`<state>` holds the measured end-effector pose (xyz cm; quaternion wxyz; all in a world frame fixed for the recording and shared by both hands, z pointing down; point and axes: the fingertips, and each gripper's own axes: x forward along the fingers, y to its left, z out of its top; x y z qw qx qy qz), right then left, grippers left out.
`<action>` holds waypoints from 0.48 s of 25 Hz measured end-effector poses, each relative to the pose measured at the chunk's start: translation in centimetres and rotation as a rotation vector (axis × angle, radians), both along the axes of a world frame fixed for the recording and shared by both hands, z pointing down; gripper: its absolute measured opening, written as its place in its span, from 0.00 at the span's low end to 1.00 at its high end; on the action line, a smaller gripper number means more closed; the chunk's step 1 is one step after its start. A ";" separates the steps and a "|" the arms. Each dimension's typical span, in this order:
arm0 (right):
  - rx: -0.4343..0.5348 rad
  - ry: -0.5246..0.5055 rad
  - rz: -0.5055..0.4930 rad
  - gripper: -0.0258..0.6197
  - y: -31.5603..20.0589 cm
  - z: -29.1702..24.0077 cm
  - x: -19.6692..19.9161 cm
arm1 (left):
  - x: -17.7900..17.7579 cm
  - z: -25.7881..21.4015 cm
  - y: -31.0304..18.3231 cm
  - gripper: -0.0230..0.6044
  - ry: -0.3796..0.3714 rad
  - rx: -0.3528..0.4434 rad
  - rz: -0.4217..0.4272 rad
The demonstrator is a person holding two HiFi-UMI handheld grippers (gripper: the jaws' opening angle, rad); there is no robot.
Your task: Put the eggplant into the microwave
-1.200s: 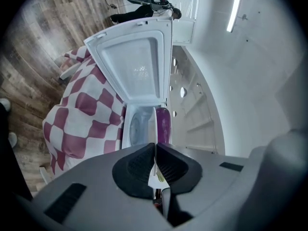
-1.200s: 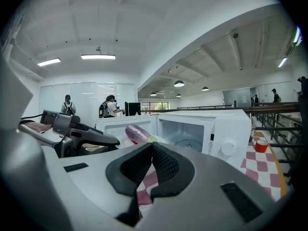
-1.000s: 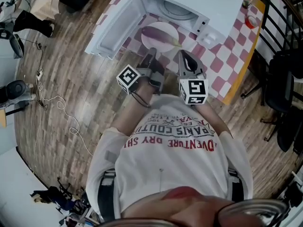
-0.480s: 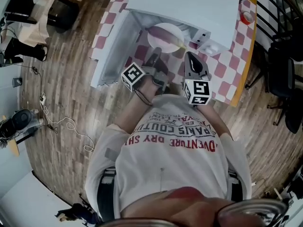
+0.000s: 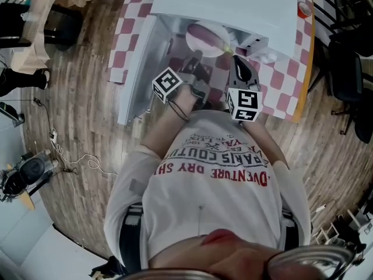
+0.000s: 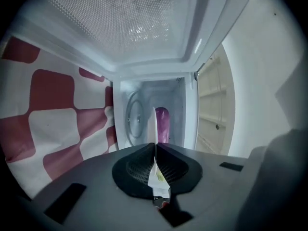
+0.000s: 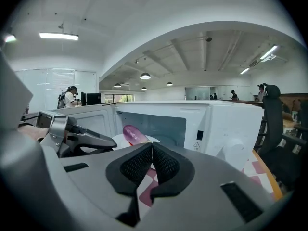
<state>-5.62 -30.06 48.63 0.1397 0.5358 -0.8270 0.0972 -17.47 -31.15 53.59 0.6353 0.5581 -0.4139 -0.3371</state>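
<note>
A purple eggplant (image 5: 205, 35) lies on a white plate (image 5: 217, 44) at the mouth of the white microwave (image 5: 233, 4), whose door (image 5: 139, 69) stands open to the left. My left gripper (image 5: 194, 56) is shut on the plate's near rim. In the left gripper view the plate (image 6: 154, 126) shows edge-on between the closed pads, with the eggplant (image 6: 162, 123) beyond it and the glass turntable (image 6: 134, 124) inside the cavity. My right gripper (image 5: 236, 57) is shut and empty, just right of the plate. The right gripper view shows the eggplant (image 7: 134, 134), the left gripper (image 7: 77, 136) and the microwave (image 7: 226, 124).
The microwave stands on a red-and-white checked tablecloth (image 5: 274, 92). A red cup (image 5: 303, 9) sits at the table's far right corner. Black chairs (image 5: 349, 69) stand to the right. Cables (image 5: 64, 156) trail over the wooden floor at left.
Both grippers have moved forward toward the microwave. The plate with the eggplant has travelled from in front of the open door up to the cavity's mouth.
</note>
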 end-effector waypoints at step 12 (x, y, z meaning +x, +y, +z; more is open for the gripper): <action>-0.009 0.070 0.033 0.08 -0.7 3.7 -1.0 | 0.4 4.0 -2.9 0.09 0.033 -0.002 0.012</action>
